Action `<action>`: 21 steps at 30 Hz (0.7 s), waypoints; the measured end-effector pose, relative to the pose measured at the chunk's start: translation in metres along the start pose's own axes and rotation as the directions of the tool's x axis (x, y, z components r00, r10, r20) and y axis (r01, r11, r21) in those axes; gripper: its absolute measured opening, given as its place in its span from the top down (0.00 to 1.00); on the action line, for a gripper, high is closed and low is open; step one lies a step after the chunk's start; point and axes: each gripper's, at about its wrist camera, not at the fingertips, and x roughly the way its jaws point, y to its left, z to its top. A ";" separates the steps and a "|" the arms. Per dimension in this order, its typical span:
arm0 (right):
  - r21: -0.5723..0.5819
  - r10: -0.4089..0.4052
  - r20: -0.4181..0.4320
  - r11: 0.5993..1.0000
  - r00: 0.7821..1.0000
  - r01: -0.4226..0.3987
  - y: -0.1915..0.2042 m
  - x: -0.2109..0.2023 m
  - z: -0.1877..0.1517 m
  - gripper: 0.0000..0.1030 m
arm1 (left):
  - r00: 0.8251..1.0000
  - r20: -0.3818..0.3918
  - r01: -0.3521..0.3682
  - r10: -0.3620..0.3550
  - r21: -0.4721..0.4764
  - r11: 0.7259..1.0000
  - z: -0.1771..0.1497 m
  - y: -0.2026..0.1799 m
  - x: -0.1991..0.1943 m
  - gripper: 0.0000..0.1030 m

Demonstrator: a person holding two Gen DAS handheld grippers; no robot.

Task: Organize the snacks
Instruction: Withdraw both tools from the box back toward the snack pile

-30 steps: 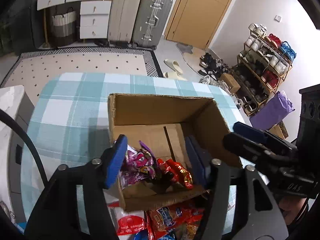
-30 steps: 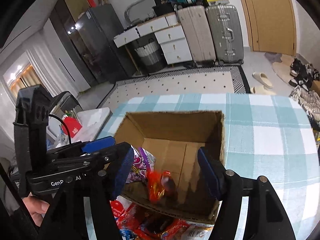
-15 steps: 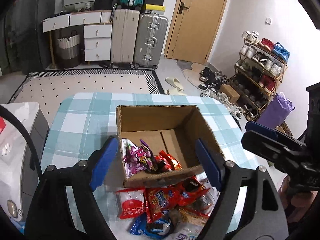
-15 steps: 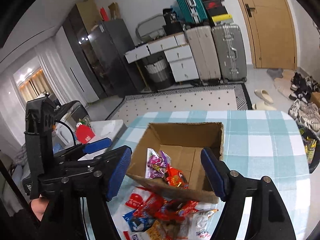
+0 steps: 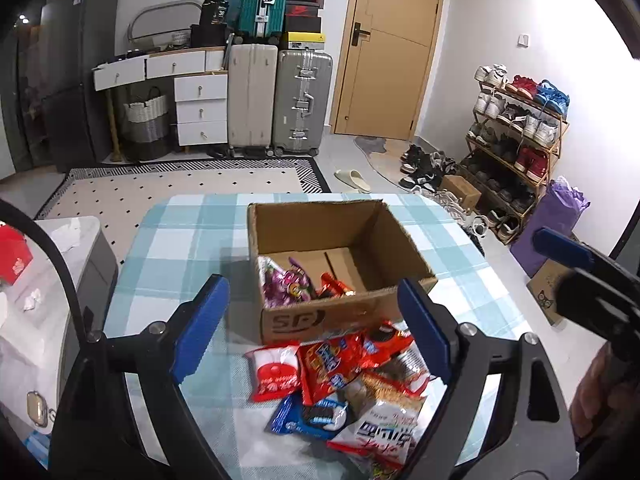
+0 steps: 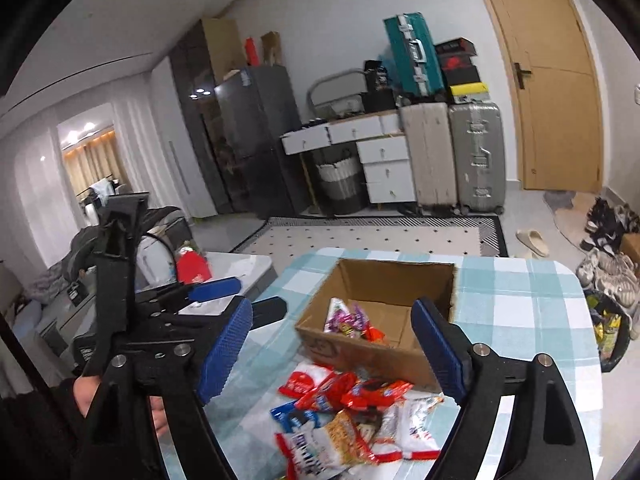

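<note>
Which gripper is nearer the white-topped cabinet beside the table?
Left. The left gripper hangs by the table edge next to the cabinet; the right gripper is out past the table's opposite side. Both are opening, with nothing between their pads.

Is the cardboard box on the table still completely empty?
No: a purple packet and a red one lie inside the cardboard box.

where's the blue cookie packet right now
In the left wrist view the blue cookie packet lies on the checked tablecloth at the pile's near left, under the red packets, in front of the cardboard box.
</note>
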 end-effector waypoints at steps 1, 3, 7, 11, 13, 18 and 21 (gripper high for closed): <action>-0.006 0.008 0.006 1.000 1.000 -0.008 0.003 -0.004 -0.004 0.19 | 1.000 -0.001 0.000 0.000 -0.001 1.000 -0.004 0.001 -0.002 0.17; -0.013 0.000 0.023 1.000 1.000 0.000 0.010 -0.012 -0.012 0.12 | 1.000 -0.002 0.002 -0.002 -0.004 1.000 -0.015 0.001 -0.010 0.17; -0.008 0.004 0.055 1.000 0.998 -0.004 0.016 -0.028 -0.035 0.06 | 1.000 0.006 0.005 -0.005 0.010 1.000 -0.036 0.001 -0.019 0.16; 0.018 -0.002 0.057 1.000 0.998 0.000 0.012 -0.035 -0.055 0.03 | 1.000 -0.004 0.030 -0.030 0.010 0.999 -0.058 -0.001 -0.024 0.16; 0.032 0.003 0.051 0.999 0.999 -0.004 0.010 -0.037 -0.063 0.02 | 0.999 -0.011 0.037 -0.037 0.010 0.999 -0.070 -0.002 -0.025 0.16; 0.065 -0.002 0.030 0.998 1.000 0.000 -0.001 -0.035 -0.087 0.01 | 0.999 0.009 -0.046 0.045 0.029 0.999 -0.102 -0.004 -0.029 0.00; 0.098 0.003 0.004 0.995 1.000 -0.004 -0.007 -0.032 -0.106 0.01 | 0.997 0.011 -0.082 0.082 0.008 0.997 -0.113 0.002 -0.027 0.00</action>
